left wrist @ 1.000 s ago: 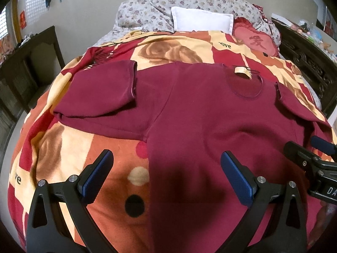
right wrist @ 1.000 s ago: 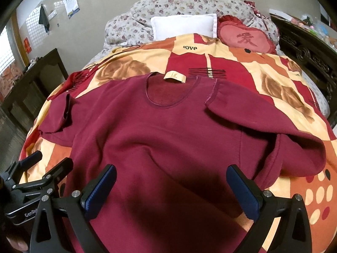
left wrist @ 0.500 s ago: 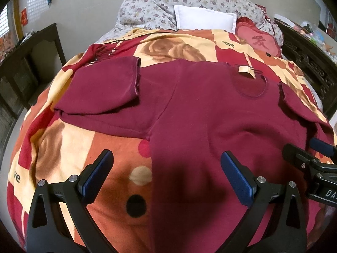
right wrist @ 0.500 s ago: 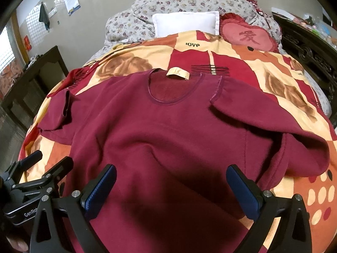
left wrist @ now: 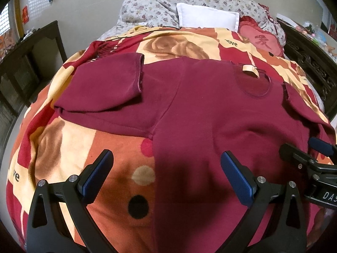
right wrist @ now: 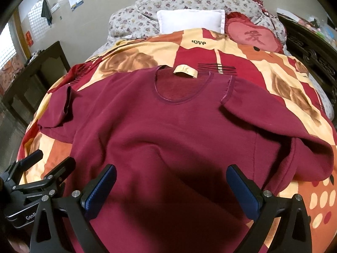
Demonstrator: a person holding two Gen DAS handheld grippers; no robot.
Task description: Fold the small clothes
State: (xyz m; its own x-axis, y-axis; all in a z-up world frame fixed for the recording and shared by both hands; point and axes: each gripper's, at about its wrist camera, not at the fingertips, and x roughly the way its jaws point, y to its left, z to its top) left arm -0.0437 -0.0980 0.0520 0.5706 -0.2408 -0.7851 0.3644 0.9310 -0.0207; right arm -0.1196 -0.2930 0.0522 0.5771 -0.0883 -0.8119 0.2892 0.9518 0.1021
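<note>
Left gripper [left wrist: 166, 174] sits nearest, jaws spread wide, nothing between the blue pads [left wrist: 98, 174]; it hovers above the left side seam of the maroon sweatshirt [left wrist: 210, 113], one finger over the blanket [left wrist: 118, 147], the other over the fabric. Right gripper [right wrist: 171, 187] is likewise wide apart and holding nothing, over the lower middle of the body (its shadow falls on the cloth just ahead of the pads). Each wrist view catches the other tool at its edge: the right one at the right margin of the left view, the left one at the lower left of the right view.

The sweatshirt lies front up, roughly centred on the blanket, hem toward the near edge of the bed and collar [right wrist: 183, 88] away from it. Both sleeves are folded back onto the shoulders: left sleeve [left wrist: 105, 88] lies flat with its cuff pointing inward, right sleeve [right wrist: 273, 118] bulges up and drapes toward the bed's right edge. A tan neck label [right wrist: 186, 71] shows at the back of the collar.

Beyond the collar is more rose-patterned blanket, then a white pillow [right wrist: 191, 20] and a red heart cushion [right wrist: 252, 35] at the head end, against a floral quilt [right wrist: 189, 0]. Dark wooden furniture [left wrist: 29, 63] flanks the left side.
</note>
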